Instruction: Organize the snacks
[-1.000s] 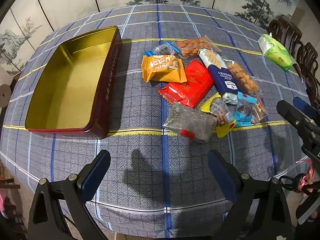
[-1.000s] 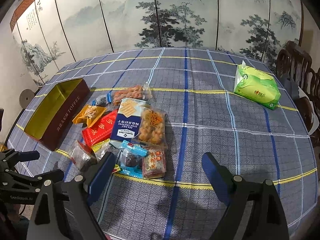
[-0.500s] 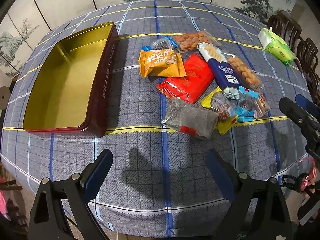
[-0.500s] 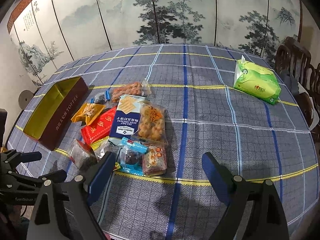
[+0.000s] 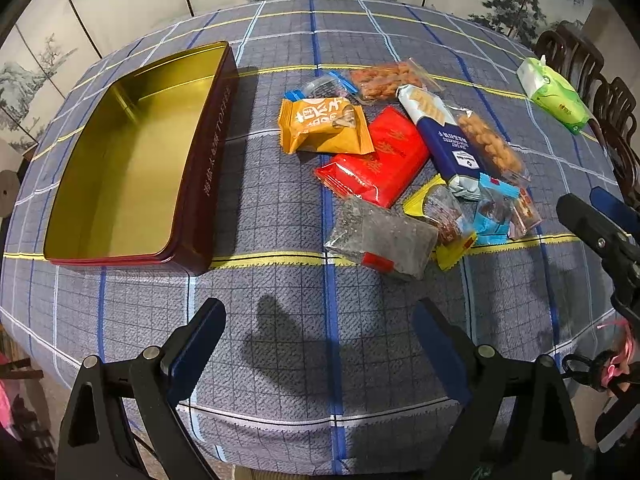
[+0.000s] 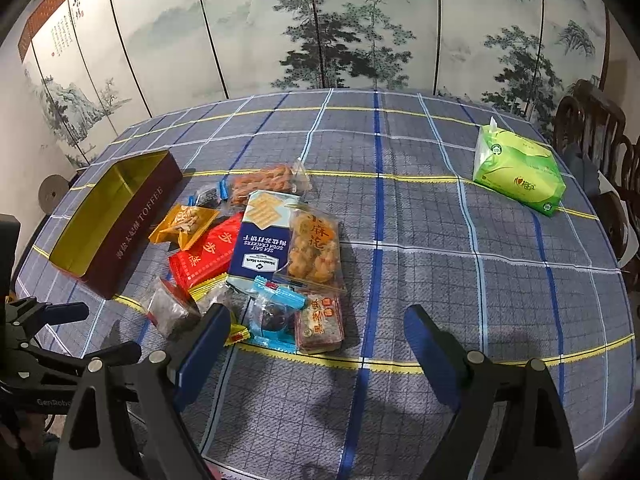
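Since nothing is gripped yet, the step in hand looks like picking the first packet from the snack pile and carrying it to the empty toffee tin [image 5: 132,152], which sits open on the plaid tablecloth [image 5: 280,340] just left of the pile. The clear packet of dark snack [image 5: 380,236] lies nearest and flat, so a good grab would probably take it by one edge, low to the cloth, without dragging the yellow packet [image 5: 448,216] tucked beside it. The left gripper [image 5: 320,340] hovers above the near table edge, jaws wide apart and empty. The right gripper [image 6: 316,344] hangs over the pile's near end, by the blue-wrapped sweet [image 6: 276,316], jaws likewise spread and holding nothing.
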